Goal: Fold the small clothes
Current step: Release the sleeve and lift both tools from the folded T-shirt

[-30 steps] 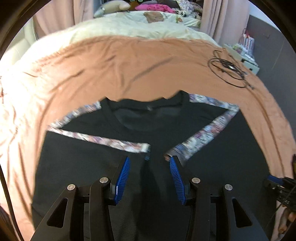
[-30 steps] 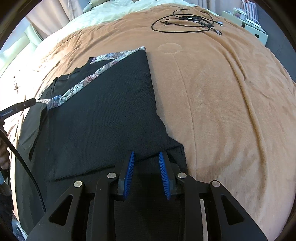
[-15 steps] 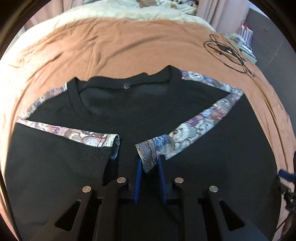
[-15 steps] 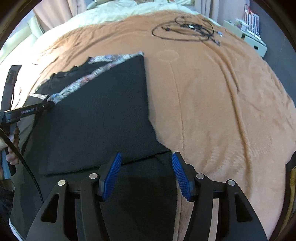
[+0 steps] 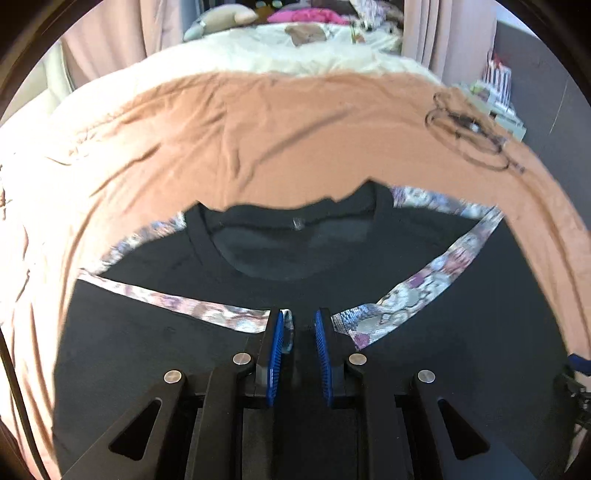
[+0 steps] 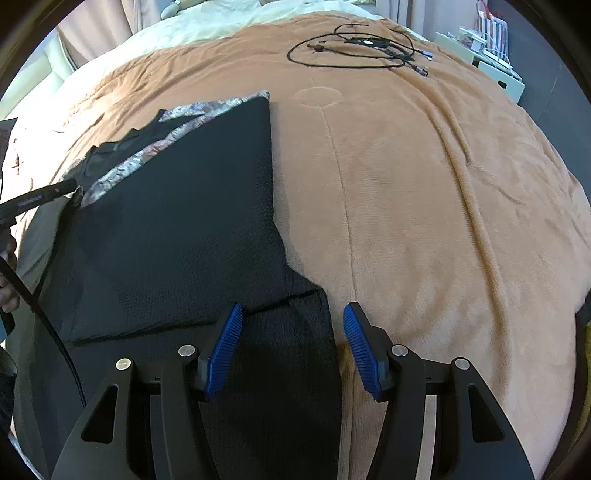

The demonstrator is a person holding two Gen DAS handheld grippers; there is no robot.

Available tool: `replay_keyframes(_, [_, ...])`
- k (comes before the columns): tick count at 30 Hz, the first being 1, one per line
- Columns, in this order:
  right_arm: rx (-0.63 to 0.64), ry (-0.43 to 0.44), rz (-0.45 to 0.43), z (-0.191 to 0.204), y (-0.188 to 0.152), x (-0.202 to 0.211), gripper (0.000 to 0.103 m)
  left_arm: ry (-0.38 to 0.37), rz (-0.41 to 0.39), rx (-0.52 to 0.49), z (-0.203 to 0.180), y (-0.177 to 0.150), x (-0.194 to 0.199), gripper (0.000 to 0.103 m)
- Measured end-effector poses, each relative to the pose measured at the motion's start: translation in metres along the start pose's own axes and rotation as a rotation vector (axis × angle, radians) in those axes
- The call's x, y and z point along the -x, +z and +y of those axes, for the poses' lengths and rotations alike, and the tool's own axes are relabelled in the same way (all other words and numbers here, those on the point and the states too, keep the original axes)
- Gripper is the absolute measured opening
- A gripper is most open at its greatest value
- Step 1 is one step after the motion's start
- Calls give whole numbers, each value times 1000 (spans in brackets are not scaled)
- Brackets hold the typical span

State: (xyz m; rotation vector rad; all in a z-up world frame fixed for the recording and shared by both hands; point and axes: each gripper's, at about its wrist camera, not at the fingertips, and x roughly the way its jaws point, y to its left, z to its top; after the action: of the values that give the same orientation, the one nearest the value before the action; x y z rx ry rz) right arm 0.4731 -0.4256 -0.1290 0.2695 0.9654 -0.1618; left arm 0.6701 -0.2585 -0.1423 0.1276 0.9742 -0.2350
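A black T-shirt (image 5: 258, 258) with floral-trimmed sleeves lies on a brown blanket (image 5: 295, 129), both sleeves folded inward. My left gripper (image 5: 298, 325) is nearly shut over the shirt's middle, where the two floral sleeve cuffs (image 5: 240, 317) meet; the left cuff's end sits against its left pad. I cannot tell whether it grips cloth. In the right wrist view, my right gripper (image 6: 291, 314) is open above the shirt's (image 6: 177, 229) lower right edge, empty. The left gripper's tip (image 6: 44, 194) shows at that view's left edge.
A coil of black cables (image 6: 354, 44) lies on the blanket (image 6: 424, 184) beyond the shirt to the right. Cream bedding with toys and clothes (image 5: 295, 33) lies at the far end. A white shelf unit (image 6: 491, 59) stands off the bed's right side.
My left gripper closed from wide open and now sits between the sleeve cuffs. My right gripper opened wide and let go of the shirt's lower right edge.
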Motion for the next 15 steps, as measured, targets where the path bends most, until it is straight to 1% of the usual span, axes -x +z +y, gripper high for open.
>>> replay_keyframes(3, [12, 2, -40, 3, -7, 19, 55, -23, -2, 6, 12, -4, 24, 20])
replay_keyframes(6, [22, 21, -70, 8, -14, 38, 55, -27, -9, 2, 18, -8, 47, 22])
replay_keyframes(7, [24, 24, -84, 9, -17, 46, 55, -34, -13, 14, 24, -12, 58, 28])
replay_keyframes(8, [21, 35, -89, 10, -20, 52, 55, -39, -17, 26, 27, -15, 66, 38])
replay_keyframes(9, [15, 53, -90, 11, -23, 58, 55, -45, -23, 41, 32, -19, 76, 42])
replay_keyframes(10, [8, 66, -92, 12, -27, 65, 55, -53, -30, 49, 36, -23, 85, 46])
replay_keyframes(13, [3, 77, -103, 13, -37, 84, 55, -65, -44, 56, 45, -36, 114, 48])
replay_keyframes(14, [-1, 84, -107, 12, -41, 92, 58, -69, -46, 58, 48, -42, 124, 52])
replay_keyframes(15, [-6, 86, -114, 11, -45, 99, 63, -71, -52, 62, 52, -49, 135, 55])
